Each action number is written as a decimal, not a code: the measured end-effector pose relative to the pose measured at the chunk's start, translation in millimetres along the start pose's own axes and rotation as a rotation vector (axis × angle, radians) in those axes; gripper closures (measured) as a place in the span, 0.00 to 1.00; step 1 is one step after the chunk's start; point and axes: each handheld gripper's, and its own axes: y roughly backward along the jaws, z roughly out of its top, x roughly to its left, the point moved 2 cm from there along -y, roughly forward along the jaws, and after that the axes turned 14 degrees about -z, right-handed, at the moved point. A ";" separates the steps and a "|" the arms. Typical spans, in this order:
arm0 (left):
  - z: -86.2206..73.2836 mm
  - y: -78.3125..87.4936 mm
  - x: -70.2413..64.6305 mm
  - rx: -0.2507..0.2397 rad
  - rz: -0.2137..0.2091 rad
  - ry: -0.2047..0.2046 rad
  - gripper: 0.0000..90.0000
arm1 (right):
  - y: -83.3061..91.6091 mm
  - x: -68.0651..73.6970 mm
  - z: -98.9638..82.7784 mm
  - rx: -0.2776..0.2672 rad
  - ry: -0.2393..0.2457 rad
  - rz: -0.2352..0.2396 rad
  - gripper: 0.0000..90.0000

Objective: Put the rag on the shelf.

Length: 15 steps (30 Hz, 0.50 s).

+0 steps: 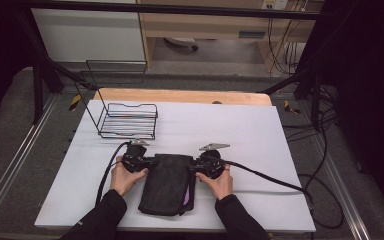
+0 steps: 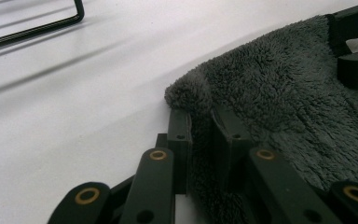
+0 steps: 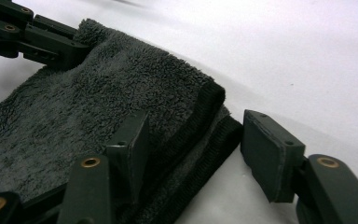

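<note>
A dark grey fluffy towel [image 1: 167, 182], folded into a long strip, lies on the white table cover [image 1: 240, 130] between both hands. My left gripper [image 1: 147, 161] holds its far left corner; in the left gripper view the jaws [image 2: 205, 126] pinch the towel's edge [image 2: 284, 93] between the pads. My right gripper [image 1: 196, 167] is at the far right corner. In the right gripper view its jaws [image 3: 198, 135] straddle the folded edge of the towel [image 3: 98, 93]: one pad rests against the pile, the other stands apart with a gap.
A black wire basket [image 1: 129, 120] stands at the back left of the table, and its rim [image 2: 37, 28] shows in the left gripper view. A purple strip [image 1: 186, 197] peeks from under the towel's right side. Cables [image 1: 270, 177] trail off to the right.
</note>
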 end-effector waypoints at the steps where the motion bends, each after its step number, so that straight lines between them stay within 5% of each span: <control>1: -0.1 0.0 0.0 -0.001 0.000 -0.001 0.86 | 0.0 0.0 0.0 0.000 0.000 0.000 0.48; 9: 0.4 1.6 2.1 -0.003 -0.020 0.016 0.89 | -3.7 6.3 2.4 0.042 -0.058 0.055 0.73; 15: 0.6 5.8 1.8 -0.008 -0.026 0.018 0.91 | -2.9 5.8 2.4 0.044 -0.052 0.081 0.82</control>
